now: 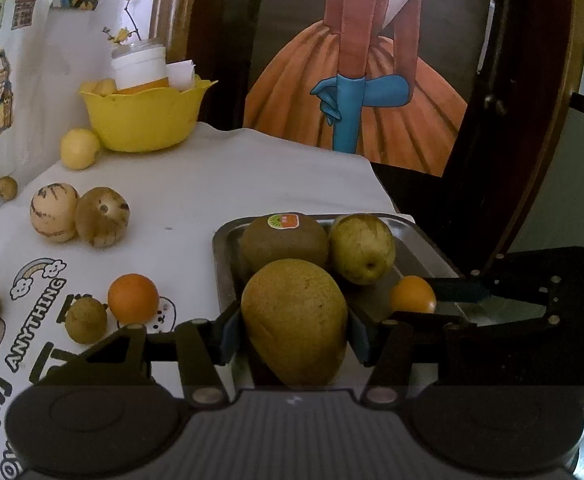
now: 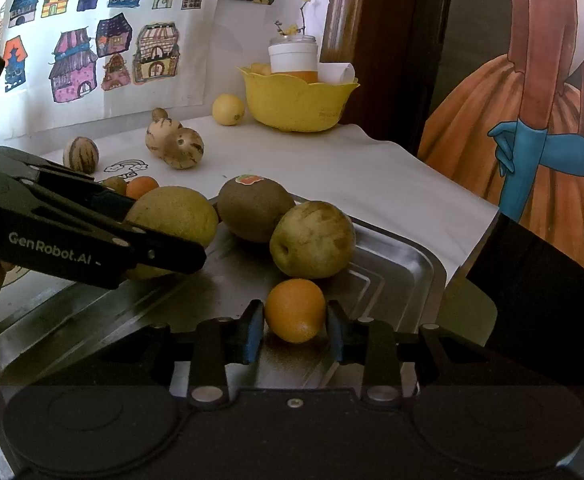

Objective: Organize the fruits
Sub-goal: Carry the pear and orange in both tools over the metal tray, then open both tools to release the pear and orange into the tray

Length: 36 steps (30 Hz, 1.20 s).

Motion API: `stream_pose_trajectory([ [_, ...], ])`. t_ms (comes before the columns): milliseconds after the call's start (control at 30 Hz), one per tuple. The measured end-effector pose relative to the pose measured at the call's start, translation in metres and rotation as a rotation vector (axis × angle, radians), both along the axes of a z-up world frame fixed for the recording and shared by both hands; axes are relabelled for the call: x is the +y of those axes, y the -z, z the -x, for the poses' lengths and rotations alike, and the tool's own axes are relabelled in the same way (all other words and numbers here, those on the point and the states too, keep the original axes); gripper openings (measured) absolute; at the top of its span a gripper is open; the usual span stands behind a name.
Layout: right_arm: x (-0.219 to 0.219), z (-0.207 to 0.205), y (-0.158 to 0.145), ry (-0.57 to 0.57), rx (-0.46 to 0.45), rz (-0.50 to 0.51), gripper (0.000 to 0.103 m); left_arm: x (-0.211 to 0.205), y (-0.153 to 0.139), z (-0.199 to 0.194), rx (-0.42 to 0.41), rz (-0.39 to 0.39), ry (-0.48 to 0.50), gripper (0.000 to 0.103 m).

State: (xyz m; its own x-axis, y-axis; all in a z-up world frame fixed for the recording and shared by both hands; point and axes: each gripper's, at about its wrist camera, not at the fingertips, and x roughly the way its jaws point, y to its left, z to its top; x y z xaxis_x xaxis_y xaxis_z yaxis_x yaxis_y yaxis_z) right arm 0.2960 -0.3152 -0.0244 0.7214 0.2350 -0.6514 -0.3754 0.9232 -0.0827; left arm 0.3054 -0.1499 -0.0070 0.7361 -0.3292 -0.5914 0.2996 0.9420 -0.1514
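My left gripper (image 1: 294, 330) clamps the big pear (image 1: 294, 320) over the tray (image 1: 228, 236); my right gripper (image 2: 295, 330) pinches a small orange (image 2: 295, 310). Next, I judge, both need gentle release beside the kiwi (image 1: 284, 240).

Glossy metal tray (image 2: 404, 256), seemingly plastic yellow bowl (image 2: 296, 108)

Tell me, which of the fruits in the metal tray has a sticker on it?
The brown kiwi at the far side of the tray. It has a green and red sticker on top; the pears and the small orange have none.
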Motion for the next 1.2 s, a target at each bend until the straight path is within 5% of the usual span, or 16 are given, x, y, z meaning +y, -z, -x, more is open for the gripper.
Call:
stream_pose_trajectory([
  [233,-0.002,0.001,0.0,0.002,-0.001,0.0,0.041,0.009,0.001,0.001,0.012,0.065,0.004,0.061],
  [433,-0.003,0.009,-0.005,0.017,-0.008,-0.013,0.053,0.018,-0.003,0.007,0.015,0.125,-0.017,0.076],
  [700,-0.006,0.031,-0.026,0.051,-0.045,-0.051,0.084,0.04,-0.022,0.034,-0.026,0.187,-0.088,0.102],
  [900,0.004,0.057,-0.047,0.04,-0.062,-0.066,0.102,0.068,-0.033,0.067,-0.037,0.198,-0.183,0.102],
  [1200,0.054,0.091,-0.057,-0.062,0.036,-0.037,0.102,0.104,-0.031,0.115,-0.016,0.14,-0.262,0.103],
])
